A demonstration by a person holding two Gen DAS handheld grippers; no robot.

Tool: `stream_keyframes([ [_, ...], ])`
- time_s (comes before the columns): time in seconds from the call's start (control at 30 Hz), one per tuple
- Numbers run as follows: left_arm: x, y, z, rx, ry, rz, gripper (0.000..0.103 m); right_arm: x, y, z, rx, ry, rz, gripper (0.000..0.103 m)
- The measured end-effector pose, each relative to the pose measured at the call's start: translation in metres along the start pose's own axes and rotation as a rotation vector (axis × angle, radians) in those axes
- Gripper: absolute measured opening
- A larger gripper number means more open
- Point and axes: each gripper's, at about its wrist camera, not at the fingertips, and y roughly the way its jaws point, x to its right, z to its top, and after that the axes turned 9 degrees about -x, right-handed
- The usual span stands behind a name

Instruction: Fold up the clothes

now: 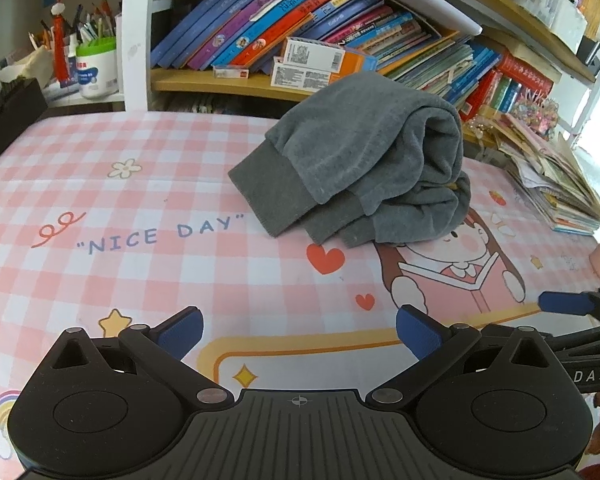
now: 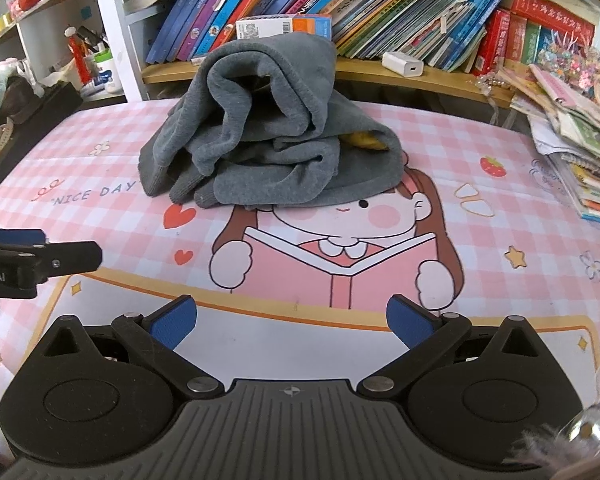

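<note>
While empty: left claw (image 1: 299, 334) and right claw (image 2: 291, 322) both spread.
Sweater (image 2: 268, 132): upper centre, ahead of both.
Cuffs (image 1: 276, 196): toward left claw.
Tabletop (image 1: 100, 200): between.

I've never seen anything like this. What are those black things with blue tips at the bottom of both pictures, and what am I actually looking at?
Those are two hand-held grippers, tools a person carries, one per hand. Each has a wide-angle camera looking forward along its two blue-padded fingers. One picture comes from the left gripper, the other from the right gripper; each also catches the other tool at its edge.

Both stand open and hold nothing. Ahead, on a pink checked tablecloth printed with "NICE DAY" and a cartoon girl reading, lies a grey garment in a crumpled heap, not yet folded. Something yellow peeks out of it; I cannot tell what. Behind are shelves of books, and a stack of papers sits at the right.
</note>
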Motion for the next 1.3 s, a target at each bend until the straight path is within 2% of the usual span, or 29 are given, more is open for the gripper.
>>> stream_keyframes([
  [0.1,0.0,0.001,0.001,0.002,-0.001,-0.018,0.103,-0.001,0.0,0.0,0.005,-0.002,0.039,0.102],
  [0.37,-0.002,0.002,0.005,0.035,-0.006,-0.052,0.103,0.004,0.004,0.007,0.03,0.015,0.069,0.1],
  [0.6,-0.009,0.008,0.01,0.019,-0.055,-0.06,0.103,0.02,0.011,0.018,0.045,0.043,0.056,0.083],
  [0.73,-0.012,0.014,0.012,0.0,-0.07,-0.068,0.103,0.022,0.017,0.033,0.069,0.001,0.036,0.083],
  [0.87,-0.015,0.019,0.013,-0.015,-0.086,-0.075,0.103,0.017,0.024,0.054,0.093,-0.088,0.026,0.083],
  [1.1,-0.027,0.019,0.015,0.008,-0.157,-0.073,0.103,-0.005,0.041,0.096,0.166,-0.331,-0.02,0.083],
  [1.3,-0.032,0.02,0.015,0.007,-0.19,-0.082,0.103,-0.03,0.058,0.119,0.26,-0.592,-0.115,0.083],
])
